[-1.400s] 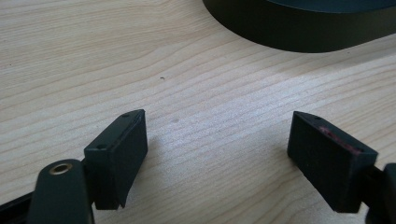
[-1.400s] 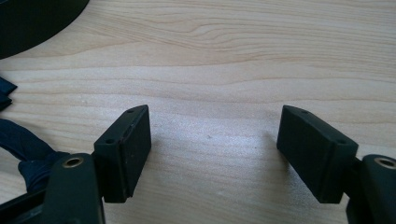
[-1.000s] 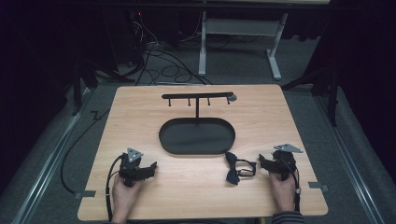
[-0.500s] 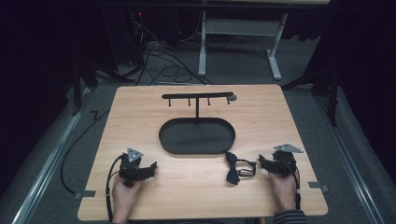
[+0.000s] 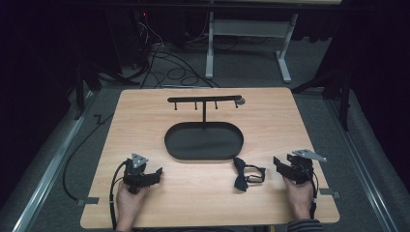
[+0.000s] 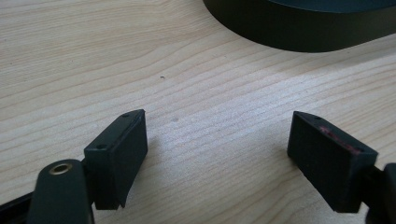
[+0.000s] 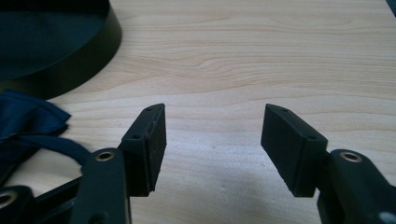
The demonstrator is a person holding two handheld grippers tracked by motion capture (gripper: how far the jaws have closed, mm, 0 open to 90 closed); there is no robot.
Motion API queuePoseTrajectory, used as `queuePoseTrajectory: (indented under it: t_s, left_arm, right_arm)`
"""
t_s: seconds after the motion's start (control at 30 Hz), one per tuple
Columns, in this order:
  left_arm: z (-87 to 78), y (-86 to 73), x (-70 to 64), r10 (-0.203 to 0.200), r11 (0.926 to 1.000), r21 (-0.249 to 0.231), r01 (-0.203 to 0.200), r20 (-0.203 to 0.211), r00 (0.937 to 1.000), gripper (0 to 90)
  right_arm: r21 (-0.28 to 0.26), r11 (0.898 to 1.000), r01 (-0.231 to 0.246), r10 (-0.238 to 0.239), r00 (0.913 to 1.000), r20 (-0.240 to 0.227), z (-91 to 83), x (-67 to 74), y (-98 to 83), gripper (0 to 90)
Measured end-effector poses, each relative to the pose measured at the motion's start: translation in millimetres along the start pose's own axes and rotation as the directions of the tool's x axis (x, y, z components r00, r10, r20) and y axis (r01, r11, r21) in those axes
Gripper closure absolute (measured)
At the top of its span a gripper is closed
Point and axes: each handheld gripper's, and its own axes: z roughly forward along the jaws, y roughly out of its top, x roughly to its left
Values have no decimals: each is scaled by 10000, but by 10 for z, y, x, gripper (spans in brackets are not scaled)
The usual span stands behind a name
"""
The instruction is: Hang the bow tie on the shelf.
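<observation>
Left gripper view: jaws of left gripper [image 6: 217,154] spread wide, bare wood grain between them, nothing held; rim of the black oval tray [image 6: 299,32] lies ahead, apart from the pads. Right gripper view: right gripper [image 7: 212,144] also wide open and empty over the tabletop, with the dark navy bow tie [image 7: 28,126] just beside its one jaw, strap looping past it, tray wall beyond. High view: left gripper [image 5: 155,174] rests near the front left of the wooden table [image 5: 145,111], right gripper [image 5: 279,163] at front right; bow tie [image 5: 241,174] lies flat between tray [image 5: 203,140] and right gripper, touching neither jaw; T-shaped hook stand [image 5: 205,101] rises from the tray's far side
</observation>
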Motion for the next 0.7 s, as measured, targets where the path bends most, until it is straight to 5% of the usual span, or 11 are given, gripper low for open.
queuePoseTrajectory:
  t_s: [0.4,0.7]
  left_arm:
    - [-1,1,0,3,10000,13,-3,4,10000,205]
    - [-1,1,0,4,10000,14,-4,3,10000,205]
  right_arm:
    - [176,9993,343,-323,9941,-1033,-195,223,-121,487]
    - [350,9978,554,-506,9905,-1275,-189,341,-138,510]
